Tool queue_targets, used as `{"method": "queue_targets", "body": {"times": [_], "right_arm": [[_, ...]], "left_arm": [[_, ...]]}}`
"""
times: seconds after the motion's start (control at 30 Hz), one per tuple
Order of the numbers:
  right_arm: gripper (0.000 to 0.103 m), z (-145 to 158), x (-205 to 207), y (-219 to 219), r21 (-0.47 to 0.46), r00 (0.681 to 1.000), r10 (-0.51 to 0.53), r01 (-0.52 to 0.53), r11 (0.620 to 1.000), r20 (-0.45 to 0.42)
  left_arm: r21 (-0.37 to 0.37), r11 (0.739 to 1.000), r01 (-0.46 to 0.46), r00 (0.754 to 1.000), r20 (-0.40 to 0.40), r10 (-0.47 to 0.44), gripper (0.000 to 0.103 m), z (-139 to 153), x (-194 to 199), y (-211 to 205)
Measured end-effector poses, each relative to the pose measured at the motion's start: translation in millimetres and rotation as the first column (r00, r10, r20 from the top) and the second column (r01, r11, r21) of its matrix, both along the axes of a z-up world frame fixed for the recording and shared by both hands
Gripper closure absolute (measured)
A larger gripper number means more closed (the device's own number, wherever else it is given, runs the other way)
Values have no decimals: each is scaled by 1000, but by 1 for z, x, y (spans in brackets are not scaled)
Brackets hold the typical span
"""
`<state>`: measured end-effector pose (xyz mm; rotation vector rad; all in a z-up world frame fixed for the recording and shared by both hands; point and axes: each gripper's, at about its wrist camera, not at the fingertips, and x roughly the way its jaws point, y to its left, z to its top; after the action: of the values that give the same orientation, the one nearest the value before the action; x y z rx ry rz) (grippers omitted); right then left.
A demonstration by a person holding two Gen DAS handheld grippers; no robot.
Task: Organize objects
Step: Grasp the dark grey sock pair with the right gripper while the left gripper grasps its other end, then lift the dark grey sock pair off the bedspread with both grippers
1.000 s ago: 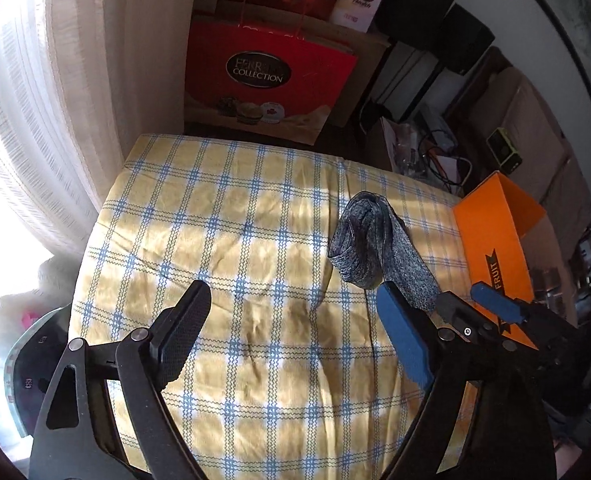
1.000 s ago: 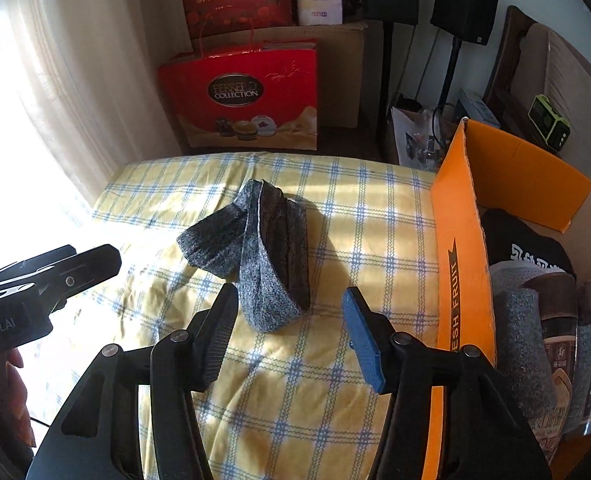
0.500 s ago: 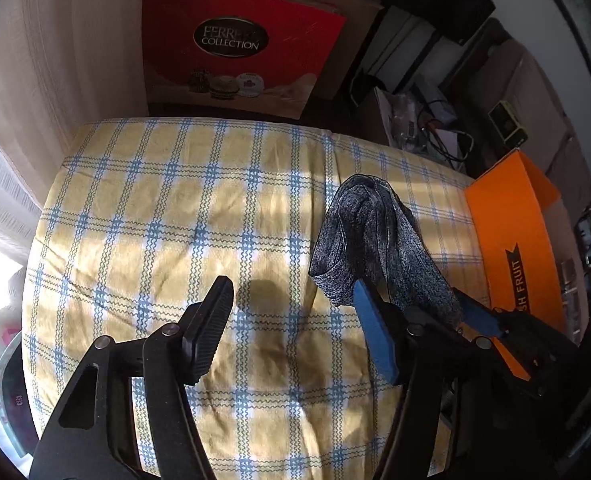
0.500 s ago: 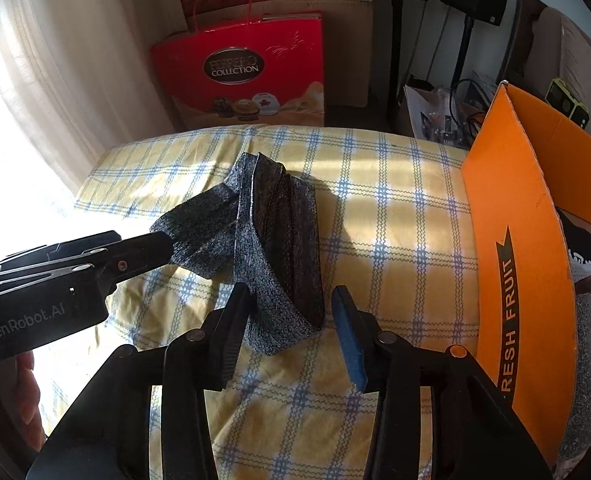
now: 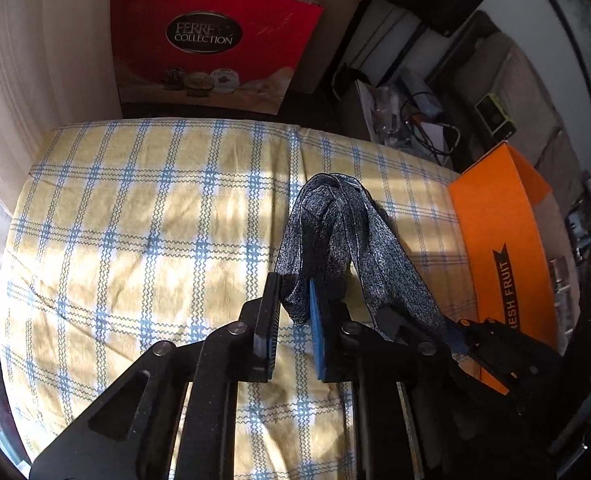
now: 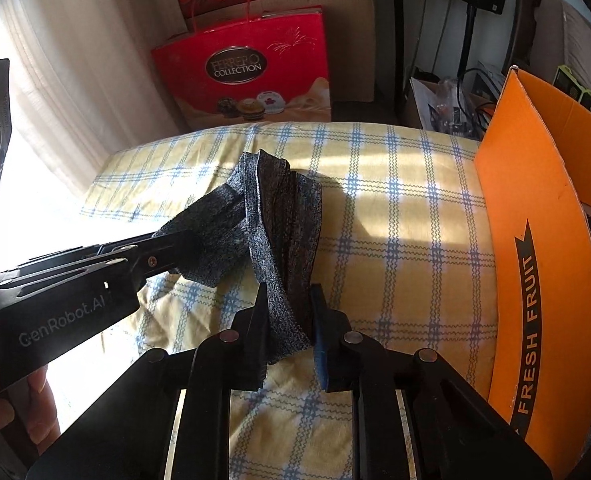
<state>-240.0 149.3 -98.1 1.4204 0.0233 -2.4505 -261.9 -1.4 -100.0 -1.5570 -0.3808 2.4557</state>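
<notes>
A folded pair of grey knit socks (image 5: 331, 232) lies on the yellow and blue checked cloth (image 5: 155, 232); it also shows in the right wrist view (image 6: 279, 216). My left gripper (image 5: 293, 308) is shut on the socks' near left end. My right gripper (image 6: 287, 316) is shut on the other, longer end. In the right wrist view the left gripper (image 6: 167, 252) comes in from the left and holds the left leg of the socks. The socks' far fold stands raised between the two grips.
An orange "FRESH FRUIT" cardboard box (image 6: 535, 264) stands open at the cloth's right edge (image 5: 503, 256). A red Ferrero gift bag (image 6: 251, 76) and boxes stand behind the far edge. A curtain (image 6: 67, 92) hangs at the left.
Both grippers moved forward onto the socks and closed on them, left on the short end, right on the long end. The socks' fold has risen off the cloth.
</notes>
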Motion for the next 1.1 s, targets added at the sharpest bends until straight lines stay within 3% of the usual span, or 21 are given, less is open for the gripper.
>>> {"method": "queue_targets", "body": {"times": [0.63,1.1], "right_arm": [[90,73,25,8,-42,994,9,-14,999,-109],[90,109,44,54,-52,986,-49,41,998,-161]], "left_arm": [[-18,1000,23,986,-164,-26,98,88,41,8],[-30,996,80,973,-216,-84,98,127,63,49]]}}
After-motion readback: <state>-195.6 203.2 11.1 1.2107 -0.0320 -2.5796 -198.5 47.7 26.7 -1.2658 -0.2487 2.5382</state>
